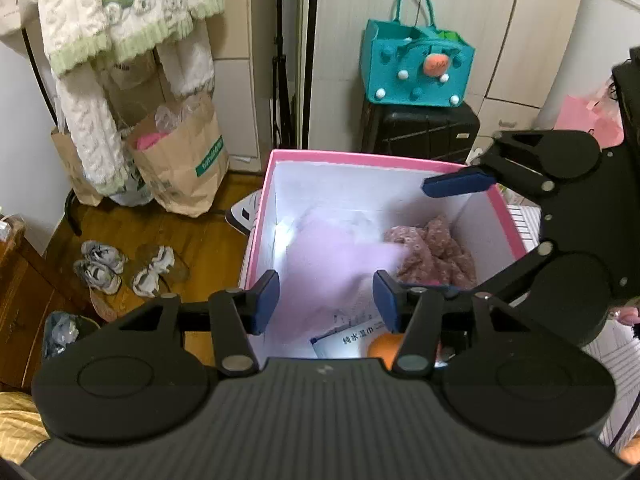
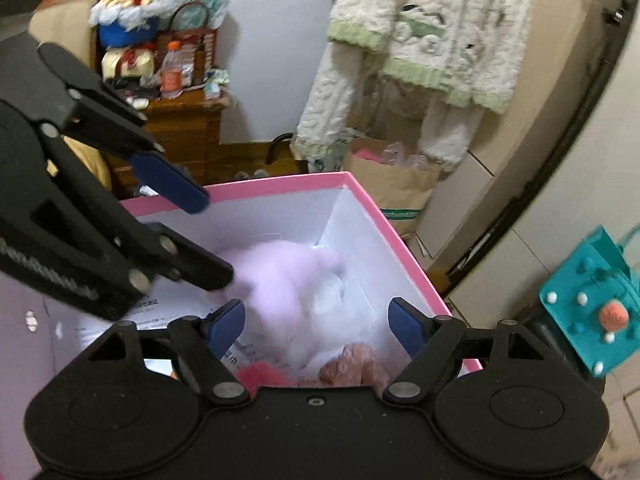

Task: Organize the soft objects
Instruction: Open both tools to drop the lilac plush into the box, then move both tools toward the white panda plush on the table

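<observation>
Wooden floor (image 1: 132,224) with paper bags (image 1: 180,160) and a hanging fleece jacket (image 1: 120,12) beyond my left gripper (image 1: 326,300), whose jaws stand apart and empty, as do my right gripper's (image 2: 316,320), both over the pink-rimmed box (image 1: 360,158) holding a blurred, fluffy lilac garment (image 1: 332,252).

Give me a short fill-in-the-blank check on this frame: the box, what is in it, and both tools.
1. The box has a ____ rim.
2. The blurred lilac fluffy item lies ____ the box.
3. Neither the left tool nor the right tool is ____ anything.
4. The teal felt bag sits on a ____ suitcase.

Missing words: pink; inside; gripping; black
</observation>
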